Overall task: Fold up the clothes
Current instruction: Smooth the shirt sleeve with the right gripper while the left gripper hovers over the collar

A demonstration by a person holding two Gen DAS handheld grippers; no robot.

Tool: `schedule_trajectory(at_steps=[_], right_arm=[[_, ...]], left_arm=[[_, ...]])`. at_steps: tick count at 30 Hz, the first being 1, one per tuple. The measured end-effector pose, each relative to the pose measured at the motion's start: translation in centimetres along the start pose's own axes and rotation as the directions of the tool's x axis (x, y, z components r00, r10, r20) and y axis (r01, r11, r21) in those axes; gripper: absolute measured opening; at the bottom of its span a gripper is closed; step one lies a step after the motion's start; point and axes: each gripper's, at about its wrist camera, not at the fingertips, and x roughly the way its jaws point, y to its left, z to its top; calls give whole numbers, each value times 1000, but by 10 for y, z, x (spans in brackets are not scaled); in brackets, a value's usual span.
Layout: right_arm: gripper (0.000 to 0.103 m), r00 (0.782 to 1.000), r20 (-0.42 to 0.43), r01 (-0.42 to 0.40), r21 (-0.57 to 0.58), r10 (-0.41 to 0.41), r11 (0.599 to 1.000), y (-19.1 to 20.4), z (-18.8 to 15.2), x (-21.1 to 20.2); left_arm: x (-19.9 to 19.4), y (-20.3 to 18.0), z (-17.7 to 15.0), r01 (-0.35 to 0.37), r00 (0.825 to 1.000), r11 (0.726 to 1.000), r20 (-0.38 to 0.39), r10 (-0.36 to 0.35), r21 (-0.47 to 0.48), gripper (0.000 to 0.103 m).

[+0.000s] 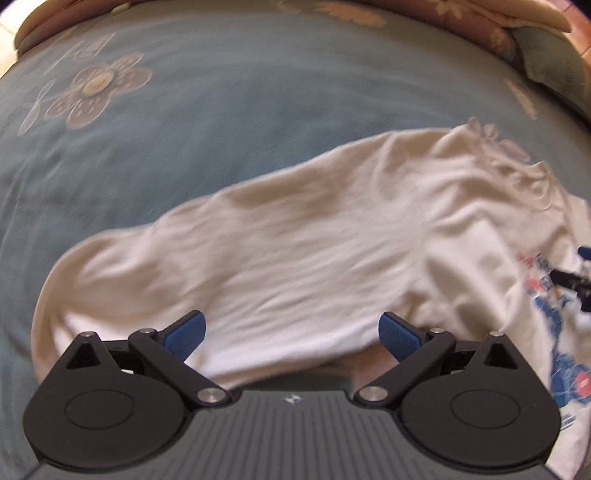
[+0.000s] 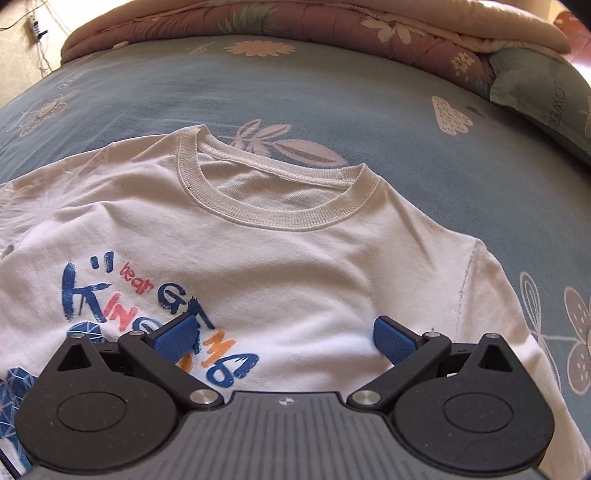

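A white long-sleeved shirt (image 2: 295,266) with a blue, pink and orange print lies face up on the bed. Its ribbed collar (image 2: 273,206) points away from me in the right wrist view. My right gripper (image 2: 284,338) hovers open over the chest, beside the print (image 2: 147,306). In the left wrist view the shirt's sleeve (image 1: 258,254) stretches out to the left across the sheet. My left gripper (image 1: 291,334) is open just above that sleeve, nothing between its blue pads. The other gripper's tip (image 1: 576,280) shows at the far right edge.
The blue bed sheet (image 1: 221,110) with flower prints covers the whole surface. A folded pink floral quilt (image 2: 332,29) and a blue pillow (image 2: 546,92) lie along the far edge. Open sheet lies beyond the collar and left of the sleeve.
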Motion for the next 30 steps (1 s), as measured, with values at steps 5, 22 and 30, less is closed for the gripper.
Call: schedule_trajectory(at_steps=[5,22,30], right_arm=[[103,999,51,-7,85,2,996,6,-9,-36],[103,977,123,97,464,-172,880,-94,-73,-63],[103,998,55,5,509,-38,861,-108,-112,-71]], left_arm=[[3,-47,38,148,987,986,58,-153,80,100],[45,-147,23,305,952,908,-115,-284,286,100],[23,-168,30,246,968,941,-100,-228,233,100]])
